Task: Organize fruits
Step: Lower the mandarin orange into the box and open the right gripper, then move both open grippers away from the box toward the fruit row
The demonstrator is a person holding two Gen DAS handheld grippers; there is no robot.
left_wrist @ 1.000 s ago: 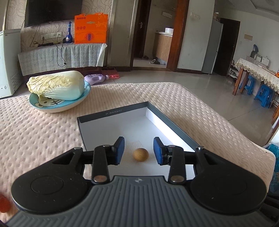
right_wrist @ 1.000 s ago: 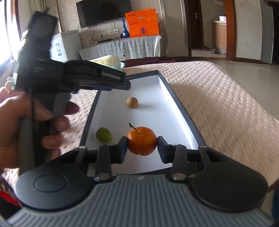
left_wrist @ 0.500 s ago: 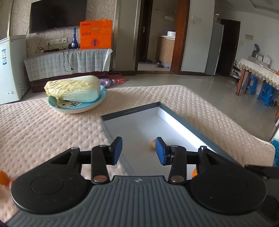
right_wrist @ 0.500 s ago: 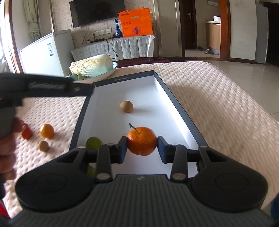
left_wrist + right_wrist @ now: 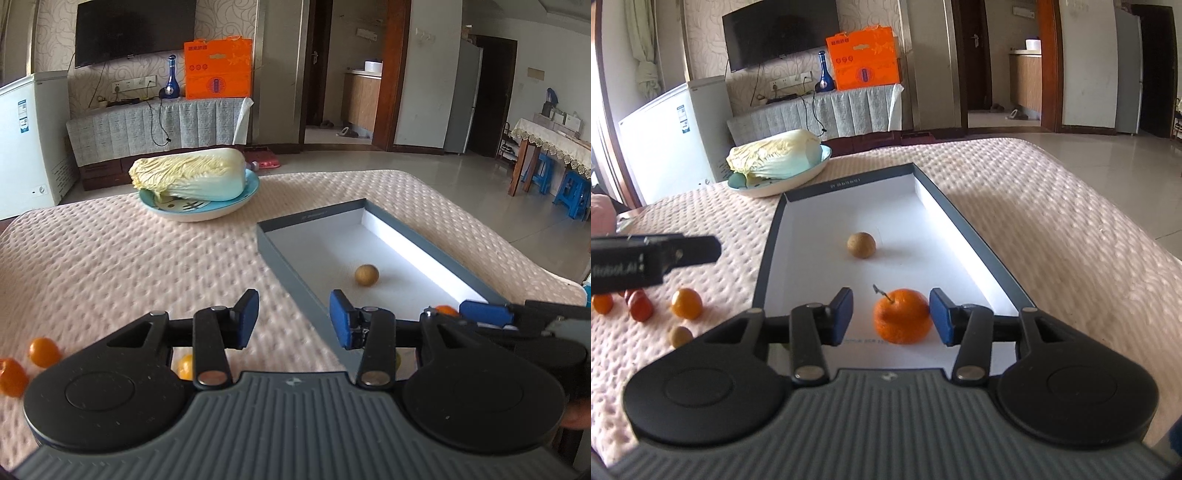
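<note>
My right gripper [image 5: 891,316] has just been opening, orange [image 5: 902,316] loose between; left gripper [image 5: 293,319] gapes empty over the tablecloth [image 5: 129,258].

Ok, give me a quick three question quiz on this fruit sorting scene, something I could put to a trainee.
1. True or false: the cabbage lies inside the box.
2. Which fruit sits between the jaws of the right gripper? A the orange; B the brown fruit; C a red fruit.
3. In the right wrist view, on which side of the box do the loose fruits lie?
Key: 1 false, it lies on the plate. 2 A; the jaws have just been opening, and the orange rests in the box. 3 left, on the cloth.
</note>
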